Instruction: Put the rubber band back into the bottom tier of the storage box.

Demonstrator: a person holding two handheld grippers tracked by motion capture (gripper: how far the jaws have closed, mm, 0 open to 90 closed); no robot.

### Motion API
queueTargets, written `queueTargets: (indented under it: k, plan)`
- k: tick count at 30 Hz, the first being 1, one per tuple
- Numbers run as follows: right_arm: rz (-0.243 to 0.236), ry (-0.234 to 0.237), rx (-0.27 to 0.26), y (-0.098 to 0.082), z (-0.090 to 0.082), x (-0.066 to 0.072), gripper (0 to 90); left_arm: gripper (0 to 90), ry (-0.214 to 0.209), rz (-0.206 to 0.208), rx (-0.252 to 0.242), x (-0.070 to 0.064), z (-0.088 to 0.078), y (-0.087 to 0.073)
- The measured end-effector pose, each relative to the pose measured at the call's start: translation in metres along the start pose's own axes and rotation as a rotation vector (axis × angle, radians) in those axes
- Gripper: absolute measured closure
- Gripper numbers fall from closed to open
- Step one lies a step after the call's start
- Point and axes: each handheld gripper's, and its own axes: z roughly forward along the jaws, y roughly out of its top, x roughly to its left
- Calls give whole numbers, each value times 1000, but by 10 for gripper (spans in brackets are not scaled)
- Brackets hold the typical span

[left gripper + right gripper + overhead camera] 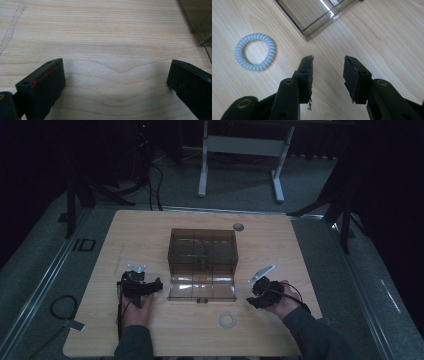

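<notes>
Wooden table [150, 227]: box [202, 251], hair tie [228, 320]

The right gripper [328, 66] looks down on the pale wooden surface [387, 37]. Its two black fingers [305, 75] stand apart with bare wood in the gap and nothing between them. To the left of the fingers, a pale blue coiled hair tie [255, 52] lies flat on the surface, clear of them. Above the fingers, the corner of a clear tinted plastic box [312, 17] comes in from the top edge, its rim near the fingertips but not touching them.
</notes>
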Motion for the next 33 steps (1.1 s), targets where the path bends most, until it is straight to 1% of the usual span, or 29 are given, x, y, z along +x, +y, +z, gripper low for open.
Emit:
queueTargets:
  k: [2, 9, 18, 33]
  plan:
    - [-3, 8, -2, 3, -1, 1, 598, 18, 0, 0, 0, 0, 0, 0]
    - [-27, 28, 20, 12, -1, 5, 612, 18, 0, 0, 0, 0, 0, 0]
    - [-83, 33, 61, 24, 0, 11, 622, 18, 0, 0, 0, 0, 0, 0]
    - [-151, 45, 120, 38, 5, 22, 653, 18, 0, -1, 0, 0, 0, 0]
